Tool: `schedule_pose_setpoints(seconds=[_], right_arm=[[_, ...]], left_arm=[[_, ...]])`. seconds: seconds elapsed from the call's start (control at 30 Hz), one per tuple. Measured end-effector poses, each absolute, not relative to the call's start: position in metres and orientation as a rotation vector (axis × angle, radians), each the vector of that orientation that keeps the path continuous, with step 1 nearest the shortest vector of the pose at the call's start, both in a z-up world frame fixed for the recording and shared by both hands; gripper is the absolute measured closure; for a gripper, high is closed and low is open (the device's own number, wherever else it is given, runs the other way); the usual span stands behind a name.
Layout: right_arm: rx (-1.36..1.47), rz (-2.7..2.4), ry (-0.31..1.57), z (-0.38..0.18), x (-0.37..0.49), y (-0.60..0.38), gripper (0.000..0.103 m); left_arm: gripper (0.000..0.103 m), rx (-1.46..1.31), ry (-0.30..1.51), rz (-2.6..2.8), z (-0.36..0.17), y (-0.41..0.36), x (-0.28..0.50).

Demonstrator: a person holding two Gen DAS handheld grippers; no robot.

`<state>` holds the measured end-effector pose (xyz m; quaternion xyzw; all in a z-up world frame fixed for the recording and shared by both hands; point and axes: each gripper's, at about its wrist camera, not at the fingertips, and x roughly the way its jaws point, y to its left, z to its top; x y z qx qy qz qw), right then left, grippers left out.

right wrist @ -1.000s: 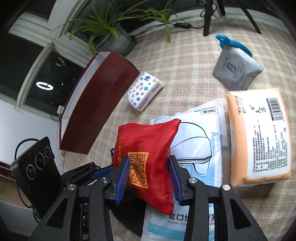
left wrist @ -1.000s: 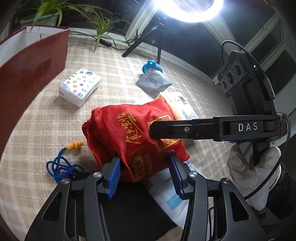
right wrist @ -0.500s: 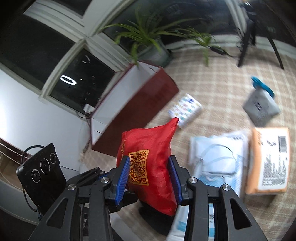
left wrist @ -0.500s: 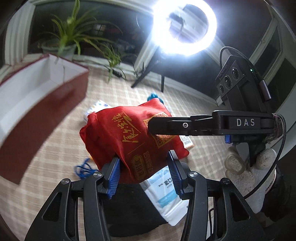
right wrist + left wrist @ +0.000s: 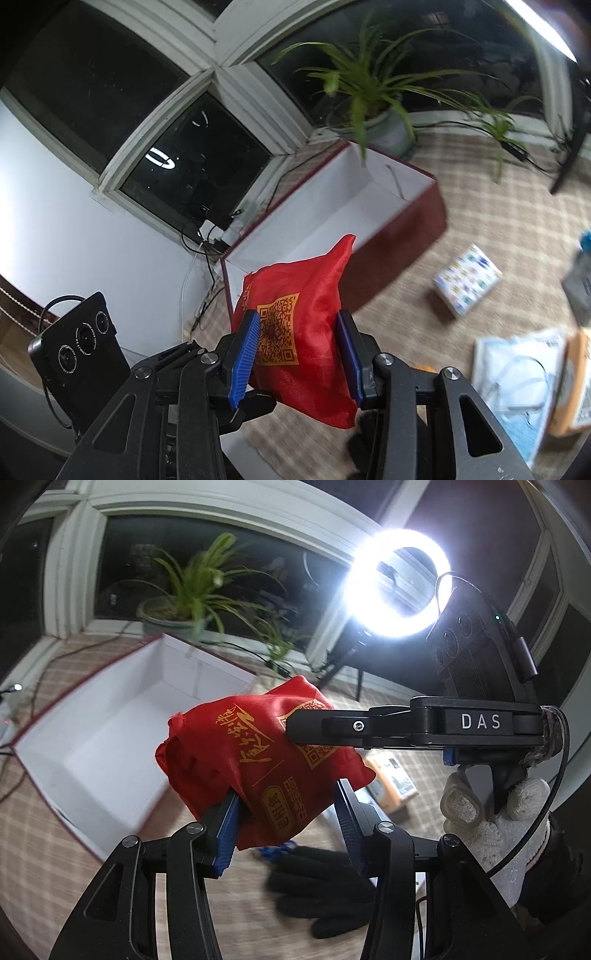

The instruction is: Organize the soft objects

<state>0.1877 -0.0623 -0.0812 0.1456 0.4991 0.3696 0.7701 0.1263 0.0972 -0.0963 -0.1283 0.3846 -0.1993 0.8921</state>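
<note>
A red cloth bag (image 5: 258,760) with gold lettering hangs in the air, held from two sides. My left gripper (image 5: 286,819) is shut on its lower end. My right gripper (image 5: 297,354) is shut on the end with the gold square code, the red bag (image 5: 299,332) filling the gap between its blue pads. In the left wrist view the right gripper's finger (image 5: 354,727) crosses the bag from the right. An open dark red box (image 5: 110,738) with a white inside lies behind and left of the bag, and the box (image 5: 332,218) shows beyond it in the right wrist view.
On the checked cloth lie a black glove (image 5: 317,890), an orange packet (image 5: 391,782), a patterned tissue pack (image 5: 465,280) and a mask packet (image 5: 517,373). A potted plant (image 5: 184,602) and a ring light (image 5: 400,585) stand at the back. A gloved hand (image 5: 491,819) holds the right gripper.
Both grippers have lifted the red bag off the cloth and carried it left toward the open box, whose white inside has come into view. The grips have not changed.
</note>
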Motion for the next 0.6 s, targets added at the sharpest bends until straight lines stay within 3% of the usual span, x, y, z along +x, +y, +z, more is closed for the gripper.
schedule_pose_setpoints(seconds=[0.6], right_arm=[[0.233, 0.815, 1.113, -0.09, 0.233, 0.046, 0.064]], left_arm=[[0.056, -0.307, 0.786, -0.303, -0.111, 0.174, 0.146]])
